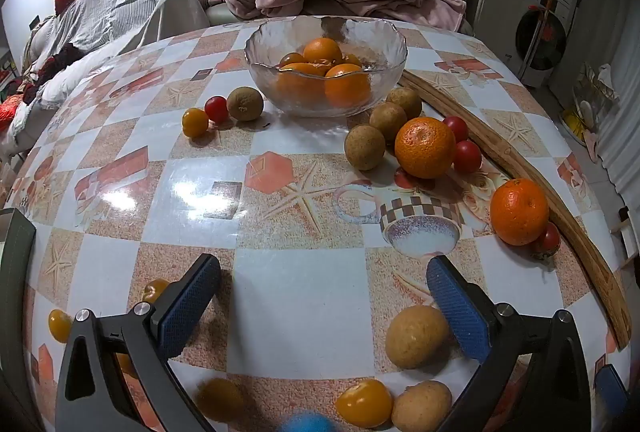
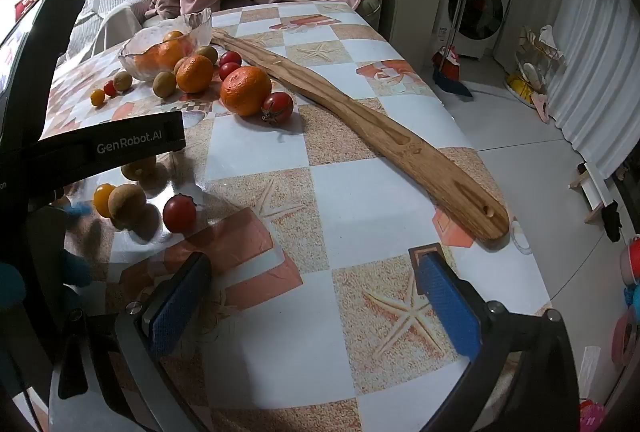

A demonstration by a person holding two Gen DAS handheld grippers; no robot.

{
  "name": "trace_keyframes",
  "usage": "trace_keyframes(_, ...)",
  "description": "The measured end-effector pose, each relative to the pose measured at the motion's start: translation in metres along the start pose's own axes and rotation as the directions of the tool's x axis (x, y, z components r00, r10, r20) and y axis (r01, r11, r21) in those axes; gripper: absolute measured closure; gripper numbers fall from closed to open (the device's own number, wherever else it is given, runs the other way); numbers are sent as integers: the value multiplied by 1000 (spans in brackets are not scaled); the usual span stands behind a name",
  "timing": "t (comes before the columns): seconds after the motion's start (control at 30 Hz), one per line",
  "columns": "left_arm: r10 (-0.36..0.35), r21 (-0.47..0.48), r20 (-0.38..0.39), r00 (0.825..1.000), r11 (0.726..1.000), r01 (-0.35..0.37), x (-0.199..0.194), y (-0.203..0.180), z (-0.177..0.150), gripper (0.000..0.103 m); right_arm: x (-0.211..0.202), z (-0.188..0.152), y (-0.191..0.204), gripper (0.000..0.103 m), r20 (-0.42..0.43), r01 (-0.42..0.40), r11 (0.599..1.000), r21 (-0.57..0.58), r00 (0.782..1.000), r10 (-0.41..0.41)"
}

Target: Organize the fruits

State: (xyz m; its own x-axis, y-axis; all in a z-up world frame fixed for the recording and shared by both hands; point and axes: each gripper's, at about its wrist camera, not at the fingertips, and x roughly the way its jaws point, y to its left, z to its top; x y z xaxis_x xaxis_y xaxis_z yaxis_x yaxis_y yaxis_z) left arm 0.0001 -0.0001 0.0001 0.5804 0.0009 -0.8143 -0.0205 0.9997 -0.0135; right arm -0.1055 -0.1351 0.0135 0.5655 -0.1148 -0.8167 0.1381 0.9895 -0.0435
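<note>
Hovering over the checked tablecloth [image 1: 296, 296], the left gripper [image 1: 324, 296] and right gripper [image 2: 316, 296] both gape empty, while oranges fill the glass bowl [image 1: 326, 43] and loose fruit lies scattered around it.

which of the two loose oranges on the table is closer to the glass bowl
The orange touching the brown fruits; the other orange lies farther from the bowl.

Oranges [image 1: 320, 49] in glass bowl [image 1: 256, 51]

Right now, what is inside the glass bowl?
The glass bowl holds several oranges and at least one small yellow-orange fruit. What lies beneath them is covered.
</note>
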Motion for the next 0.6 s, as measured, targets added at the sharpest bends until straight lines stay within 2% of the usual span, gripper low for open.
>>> trace_keyframes(0.1, -3, 11, -43, 999, 1000, 3, 1, 0, 5, 0, 0, 1, 0, 0, -10, 1, 1000, -2, 1000, -1)
trace_keyframes(0.17, -6, 34, -106, 994, 999, 10, 0, 0, 10, 0, 2, 5, 0, 0, -45, -1, 1000, -6, 999, 1)
trace_keyframes(0.2, -12, 46, -109, 994, 999, 17, -5, 0, 12, 0, 3, 7, 0, 0, -70, -4, 1000, -11, 998, 3)
trace_keyframes(0.33, -63, 71, -30, 998, 995, 65, -44, 13, 23, 0, 10, 17, 2, 0, -156, 0, 1000, -26, 988, -4)
trace_keyframes(0.4, -93, 73, -18, 995, 993, 94, -66, 31, 22, 0, 2, 18, 2, 0, -160, 2, 1000, -24, 987, -6)
trace_keyframes(0.5, -119, 45, -77, 990, 991, 122, -77, 63, 20, 0, -18, 17, 6, 0, -149, 1, 999, -36, 989, -7)
trace_keyframes(0.6, -57, 42, -156, 986, 997, 64, -82, 95, 11, 0, -28, 28, 10, 0, -184, -27, 999, -24, 983, 22)
